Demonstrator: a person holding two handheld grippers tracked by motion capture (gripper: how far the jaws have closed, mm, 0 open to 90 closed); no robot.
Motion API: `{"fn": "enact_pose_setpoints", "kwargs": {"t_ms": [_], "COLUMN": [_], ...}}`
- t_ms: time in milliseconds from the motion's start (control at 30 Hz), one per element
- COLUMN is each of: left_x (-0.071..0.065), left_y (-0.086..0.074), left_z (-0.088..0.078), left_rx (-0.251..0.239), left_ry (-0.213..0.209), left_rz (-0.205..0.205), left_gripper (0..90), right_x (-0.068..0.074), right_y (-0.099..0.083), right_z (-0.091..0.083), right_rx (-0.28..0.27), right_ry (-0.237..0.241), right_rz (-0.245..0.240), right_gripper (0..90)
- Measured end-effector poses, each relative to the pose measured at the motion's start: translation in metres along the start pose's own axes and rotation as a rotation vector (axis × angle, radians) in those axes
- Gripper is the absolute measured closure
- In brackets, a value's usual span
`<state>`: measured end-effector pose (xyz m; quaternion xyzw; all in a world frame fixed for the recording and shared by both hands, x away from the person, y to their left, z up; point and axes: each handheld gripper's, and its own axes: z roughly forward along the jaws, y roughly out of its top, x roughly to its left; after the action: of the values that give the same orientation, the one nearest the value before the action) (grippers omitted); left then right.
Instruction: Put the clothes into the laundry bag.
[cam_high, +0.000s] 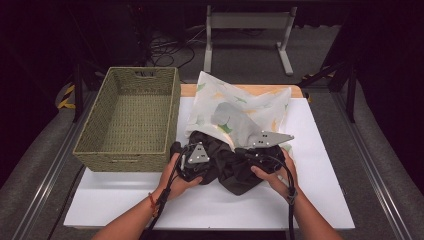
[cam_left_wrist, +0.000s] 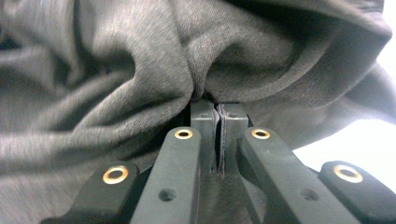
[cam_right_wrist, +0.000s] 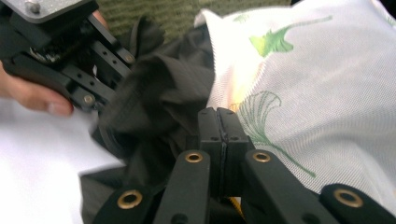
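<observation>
The left gripper (cam_left_wrist: 217, 109) has its jaws pinched together on a fold of the dark cloth (cam_left_wrist: 140, 70), which bunches right at their tips. The right gripper (cam_right_wrist: 217, 116) has its jaws pressed together too; dark cloth lies under them, but I cannot tell whether any is caught. Both hands work at the near side of the cloth (cam_high: 227, 162), a crumpled heap partly tucked inside the leaf-printed white bag (cam_high: 245, 107). The bag lies just behind the cloth on the white table (cam_high: 320, 170). The woven basket (cam_high: 95, 142) stands left of the cloth, close by.
</observation>
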<state>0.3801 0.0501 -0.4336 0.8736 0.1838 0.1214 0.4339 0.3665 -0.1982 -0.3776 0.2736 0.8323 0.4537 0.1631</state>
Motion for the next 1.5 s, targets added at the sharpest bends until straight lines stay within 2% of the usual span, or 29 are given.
{"fn": "enact_pose_setpoints", "kwargs": {"t_ms": [67, 233, 300, 367, 467, 567, 600, 733, 800, 867, 933, 967, 1033, 1167, 1233, 1300, 1367, 1433, 1500], "left_x": [-0.002, -0.008, -0.013, -0.015, -0.011, -0.003, -0.001, 0.006, 0.006, 0.002, -0.001, -0.002, -0.002, -0.009, -0.014, -0.019, -0.022, -0.021, -0.018], "left_y": [0.006, 0.018, 0.023, 0.027, 0.029, 0.028, 0.027, 0.025, 0.025, 0.025, 0.024, 0.023, 0.020, 0.010, 0.004, -0.001, -0.008, -0.014, -0.018], "left_z": [0.003, 0.016, 0.020, 0.024, 0.029, 0.031, 0.032, 0.032, 0.030, 0.024, 0.016, 0.010, -0.002, -0.026, -0.035, -0.040, -0.042, -0.038, -0.032], "left_rx": [-0.035, -0.087, -0.079, -0.068, -0.084, -0.133, -0.145, -0.158, -0.149, -0.136, -0.102, -0.101, -0.090, -0.063, -0.026, -0.005, 0.013, 0.050, 0.079], "left_ry": [-0.020, -0.034, -0.032, -0.034, -0.022, -0.004, -0.004, -0.007, -0.027, -0.033, -0.046, -0.044, -0.057, 0.024, 0.068, 0.073, 0.073, 0.098, 0.100], "left_rz": [-0.014, -0.040, -0.011, -0.004, -0.052, -0.150, -0.170, -0.211, -0.193, -0.133, -0.077, -0.059, -0.042, -0.012, 0.020, 0.038, 0.039, 0.044, 0.020], "left_gripper": [87.6, 87.7, 87.6, 87.6, 87.6, 87.4, 87.4, 86.0, 82.5, 72.6, 62.1, 57.2, 47.3, 29.8, 24.1, 21.0, 18.6, 16.1, 14.3], "right_x": [0.002, 0.005, 0.007, 0.009, 0.014, 0.015, 0.015, 0.014, 0.012, 0.010, 0.008, 0.007, 0.006, 0.005, 0.002, 0.000, -0.001, -0.002, -0.001], "right_y": [0.003, 0.009, 0.010, 0.012, 0.015, 0.013, 0.011, 0.004, -0.001, -0.006, -0.008, -0.008, -0.008, -0.008, -0.007, -0.006, -0.007, -0.007, -0.008], "right_z": [-0.002, -0.011, -0.012, -0.014, -0.015, -0.012, -0.011, -0.006, -0.003, 0.000, 0.000, 0.000, -0.002, -0.004, -0.008, -0.011, -0.014, -0.016, -0.018], "right_rx": [-0.019, -0.075, -0.088, -0.100, -0.104, -0.077, -0.059, 0.006, 0.039, 0.067, 0.068, 0.070, 0.070, 0.069, 0.062, 0.058, 0.057, 0.058, 0.062], "right_ry": [0.008, 0.042, 0.057, 0.072, 0.091, 0.085, 0.077, 0.056, 0.045, 0.034, 0.037, 0.032, 0.021, 0.019, 0.018, 0.013, 0.009, 0.007, 0.004], "right_rz": [0.004, 0.026, 0.033, 0.036, 0.026, 0.017, 0.013, -0.011, -0.019, -0.022, -0.012, -0.012, -0.014, -0.010, -0.002, 0.007, 0.011, 0.016, 0.017], "right_gripper": [90.0, 90.0, 90.0, 90.0, 90.0, 90.0, 90.0, 90.0, 90.0, 90.0, 90.0, 90.0, 90.0, 90.0, 90.0, 90.0, 90.0, 90.0, 90.0]}}
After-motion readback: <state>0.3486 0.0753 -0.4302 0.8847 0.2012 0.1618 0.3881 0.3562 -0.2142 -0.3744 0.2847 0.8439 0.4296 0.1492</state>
